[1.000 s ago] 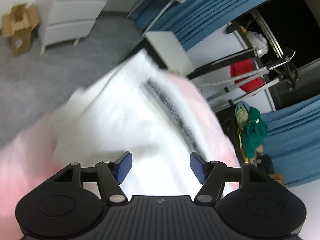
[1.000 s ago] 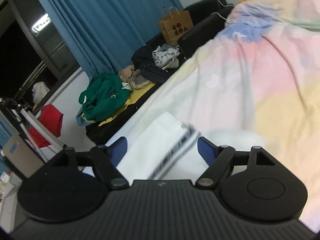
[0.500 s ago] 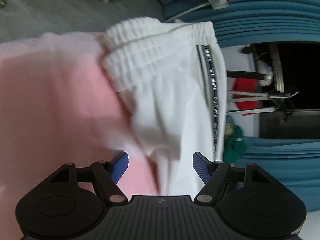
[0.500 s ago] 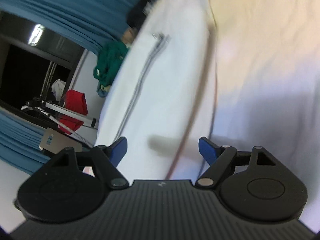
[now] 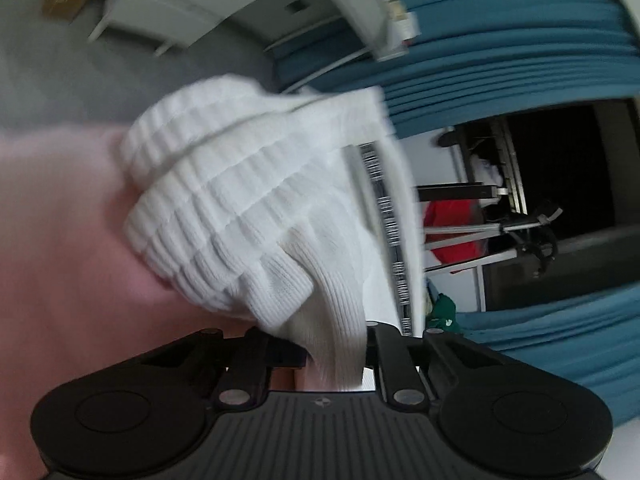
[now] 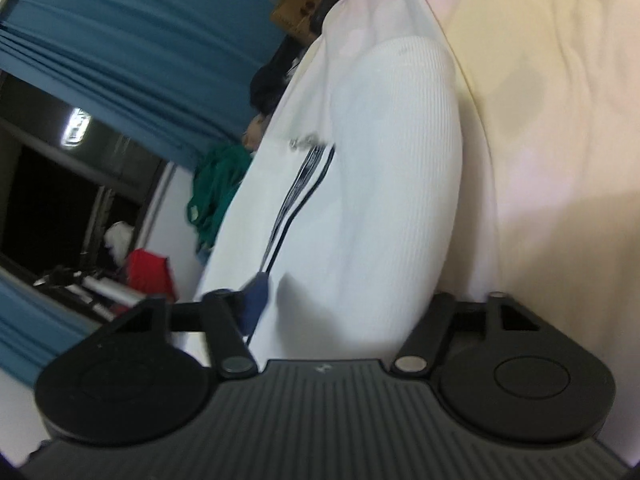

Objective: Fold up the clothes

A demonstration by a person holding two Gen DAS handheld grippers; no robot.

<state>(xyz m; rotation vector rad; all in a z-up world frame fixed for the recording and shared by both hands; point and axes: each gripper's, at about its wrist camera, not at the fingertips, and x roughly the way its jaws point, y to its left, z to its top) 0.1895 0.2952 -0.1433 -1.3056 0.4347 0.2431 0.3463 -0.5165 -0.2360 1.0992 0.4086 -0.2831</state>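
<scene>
No text, brand or number can be read in either view. The dark stripe [image 5: 384,216] down the white garment [image 5: 256,208], centre right of the left wrist view, carries a repeating pattern (perhaps lettering) too blurred to make out; in the right wrist view it runs centre left, equally illegible.

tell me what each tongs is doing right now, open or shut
Left tongs: shut on the white garment.
Right tongs: open, with the white garment between the fingers, not pinched.

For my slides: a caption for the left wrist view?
Left tool clamps the white ribbed garment above the pink bedding.
</scene>
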